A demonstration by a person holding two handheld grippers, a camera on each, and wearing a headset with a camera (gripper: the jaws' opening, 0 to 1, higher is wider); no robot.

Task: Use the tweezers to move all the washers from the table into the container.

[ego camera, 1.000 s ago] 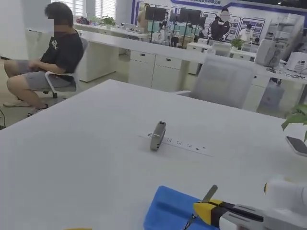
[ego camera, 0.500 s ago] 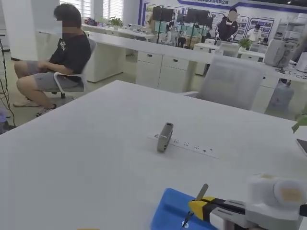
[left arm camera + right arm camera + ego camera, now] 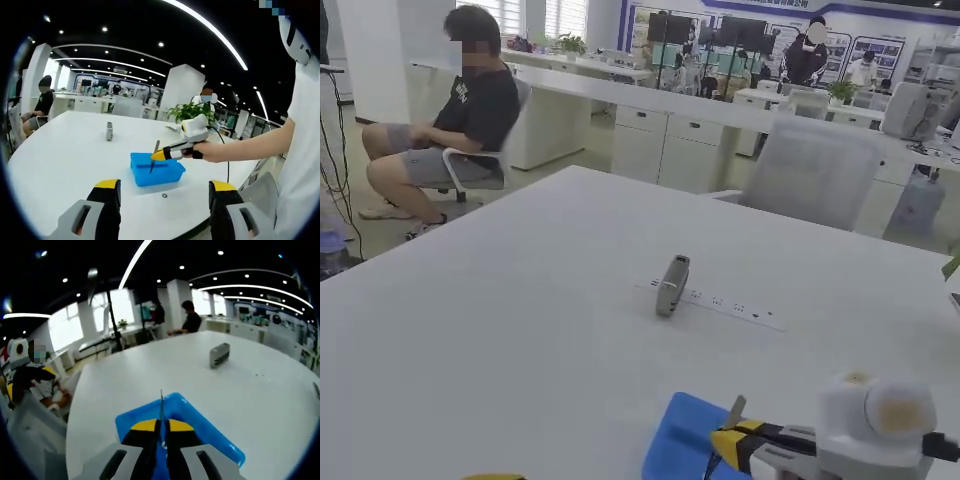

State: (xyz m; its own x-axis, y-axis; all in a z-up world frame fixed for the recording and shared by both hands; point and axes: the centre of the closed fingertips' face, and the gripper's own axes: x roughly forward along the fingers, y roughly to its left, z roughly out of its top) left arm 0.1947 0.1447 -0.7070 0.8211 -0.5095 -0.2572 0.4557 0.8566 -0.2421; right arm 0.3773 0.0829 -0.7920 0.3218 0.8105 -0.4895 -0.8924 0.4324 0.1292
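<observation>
The posters point(image 3: 838, 50) on the far wall have writing on them, but it is too small to read. Your right gripper point(image 3: 161, 426) has its fingers pressed together on the tweezers point(image 3: 161, 405). The tips of the tweezers point down over the blue container point(image 3: 150, 177). Your left gripper point(image 3: 165, 184) has its fingers spread wide. One washer point(image 3: 164, 195) lies on the white worktop point(image 3: 520, 330), just beside the container's near wall, on your side. Farther out on the worktop, a small grey box point(image 3: 672, 285) stands at the end of a flat white strip point(image 3: 725, 303). A green plant point(image 3: 192, 111) sits near the far edge, behind your right hand point(image 3: 212, 150). A person point(image 3: 470, 110) sits on a chair point(image 3: 485, 165) beyond the worktop, well apart from your work.
</observation>
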